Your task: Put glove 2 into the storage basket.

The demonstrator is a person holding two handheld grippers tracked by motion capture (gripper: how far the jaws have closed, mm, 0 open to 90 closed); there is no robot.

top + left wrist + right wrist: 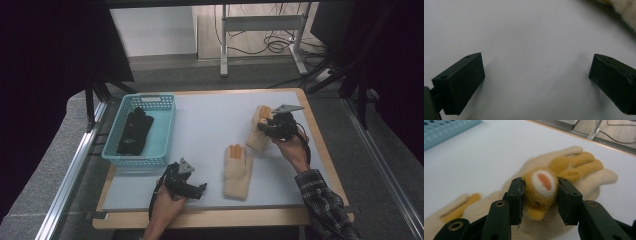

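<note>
Right gripper [540,200] clamped on fuzzy cream glove [574,185] (orange fingers, animal face).

Right sleeve [322,202]: dark plaid, checked. Left forearm bare. Both grippers black: left gripper [202,188], right gripper [262,125]. Grey three-cornered plate on top of each. Black cable trails from each. Jaws blocky, black, with small round screw holes.

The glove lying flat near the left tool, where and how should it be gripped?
Grip the flat glove at its plain cuff end, nearest the table's front edge, coming from the left tool's side. It lies flat, fingers pointing away, so pinch a fold of the soft fabric from above.
</note>
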